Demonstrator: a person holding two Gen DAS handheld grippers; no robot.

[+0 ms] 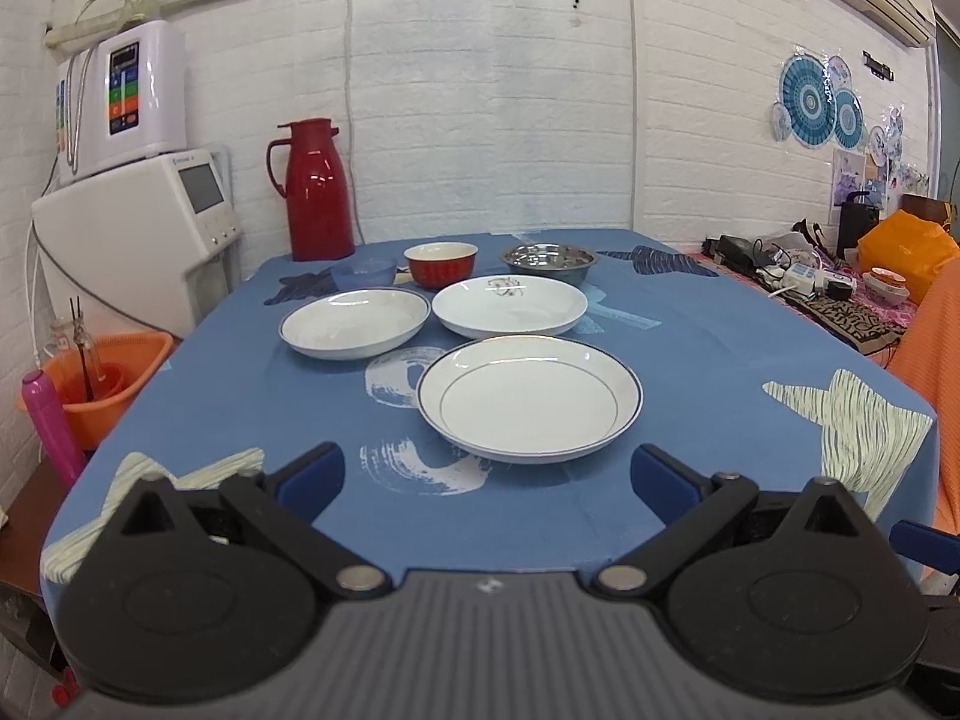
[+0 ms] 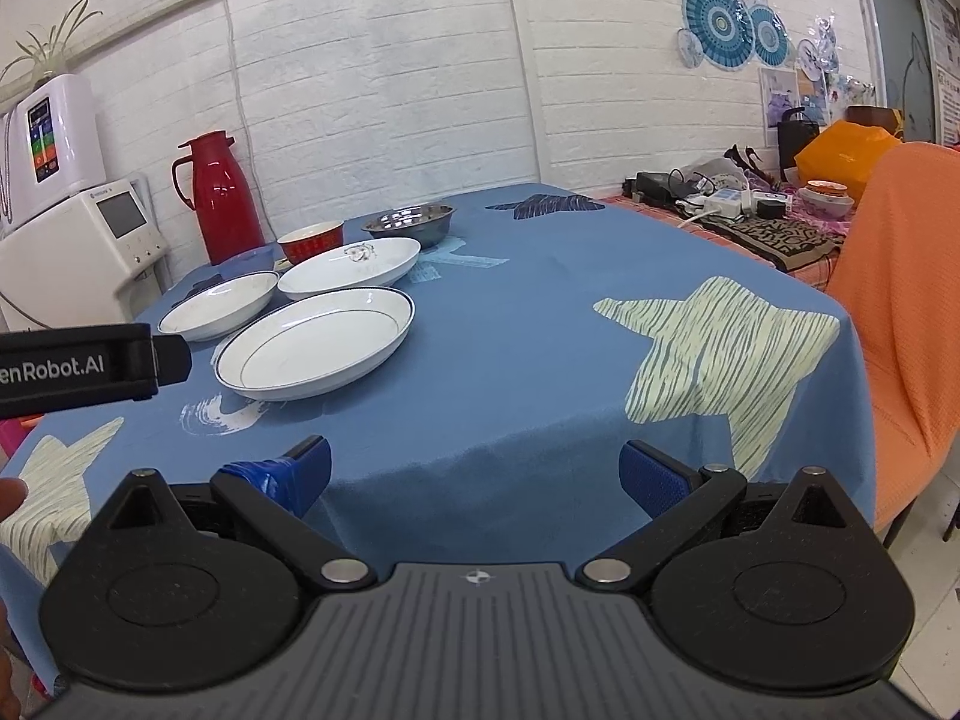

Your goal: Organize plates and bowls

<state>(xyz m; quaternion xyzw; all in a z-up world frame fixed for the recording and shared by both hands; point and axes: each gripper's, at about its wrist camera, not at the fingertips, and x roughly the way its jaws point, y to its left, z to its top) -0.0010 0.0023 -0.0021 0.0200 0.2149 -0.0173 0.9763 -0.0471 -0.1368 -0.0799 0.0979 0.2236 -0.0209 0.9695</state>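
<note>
Three white plates lie on the blue tablecloth: a near plate with a dark rim, a left plate, and a far plate with a small motif. Behind them stand a red bowl, a steel bowl and a small blue bowl. My left gripper is open just short of the near plate. My right gripper is open over bare cloth, right of the plates. Both hold nothing.
A red thermos stands at the table's far left corner. White appliances and an orange bucket sit left of the table. A cluttered side table and an orange-draped chair are on the right.
</note>
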